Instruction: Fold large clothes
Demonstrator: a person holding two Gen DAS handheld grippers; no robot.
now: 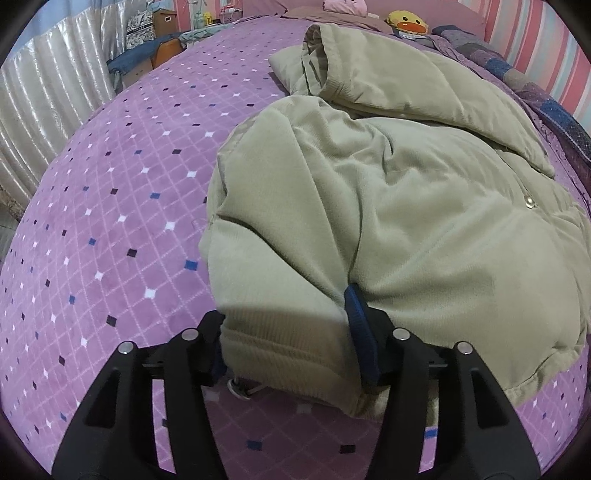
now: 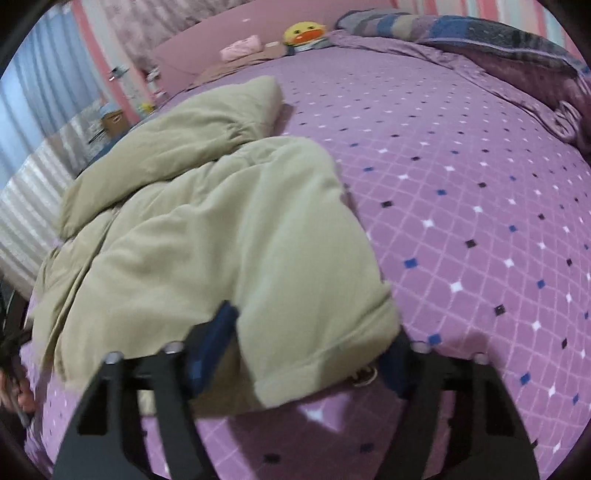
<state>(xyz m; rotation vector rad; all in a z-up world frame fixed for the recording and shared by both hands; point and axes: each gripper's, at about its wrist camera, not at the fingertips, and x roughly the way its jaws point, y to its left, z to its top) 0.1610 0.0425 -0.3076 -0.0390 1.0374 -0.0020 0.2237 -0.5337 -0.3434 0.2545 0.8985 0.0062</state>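
Note:
A puffy beige corduroy jacket (image 1: pixel 406 192) lies crumpled on a purple bedspread with a diamond pattern (image 1: pixel 110 240); its hood points toward the headboard. My left gripper (image 1: pixel 288 332) straddles the ribbed hem at the jacket's near left corner. Both pads press into the thick fabric, and a crease runs up from the blue pad. In the right wrist view the jacket (image 2: pixel 207 221) fills the left half. My right gripper (image 2: pixel 306 343) is closed on the near right corner of the hem, with the cloth bunched between its blue pads. That view is slightly blurred.
A yellow duck plush (image 1: pixel 406 22) and a pink plush (image 1: pixel 345 5) sit by the headboard. A patchwork quilt (image 2: pixel 480 37) is heaped along the bed's right side. Curtains (image 1: pixel 44 92) and boxes (image 1: pixel 162 22) stand beyond the left edge. Bare bedspread (image 2: pixel 461 184) stretches right of the jacket.

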